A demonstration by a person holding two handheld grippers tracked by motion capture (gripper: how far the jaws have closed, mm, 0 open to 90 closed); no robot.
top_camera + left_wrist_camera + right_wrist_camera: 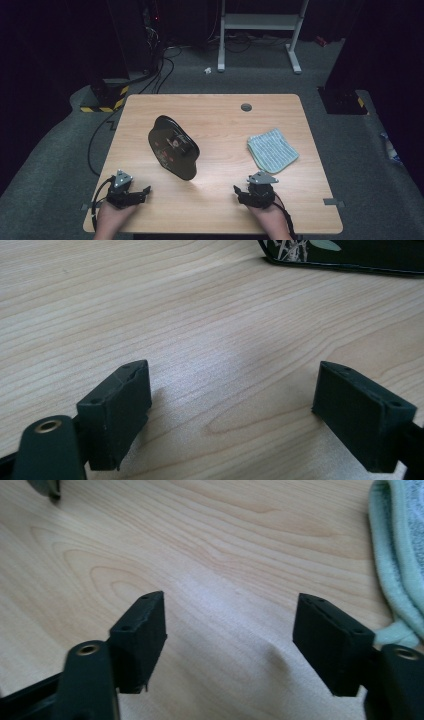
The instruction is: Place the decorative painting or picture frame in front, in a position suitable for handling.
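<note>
A black oval tray [173, 147] with a printed pattern lies left of the table's middle; its near rim [345, 255] shows at the top of the left gripper view. A folded pale green cloth [272, 149] lies to the right, and its edge [395, 555] runs down the right side of the right gripper view. My left gripper [141, 192] rests near the front left edge, open, with bare wood between its jaws [232, 405]. My right gripper [240, 192] rests at the front right, open as well, just in front of the cloth [230, 640].
The wooden table [215, 115] has a round grey cable hole [246, 107] near its far edge. A white desk frame [260, 30] and black stands with cables stand on the grey carpet beyond the table.
</note>
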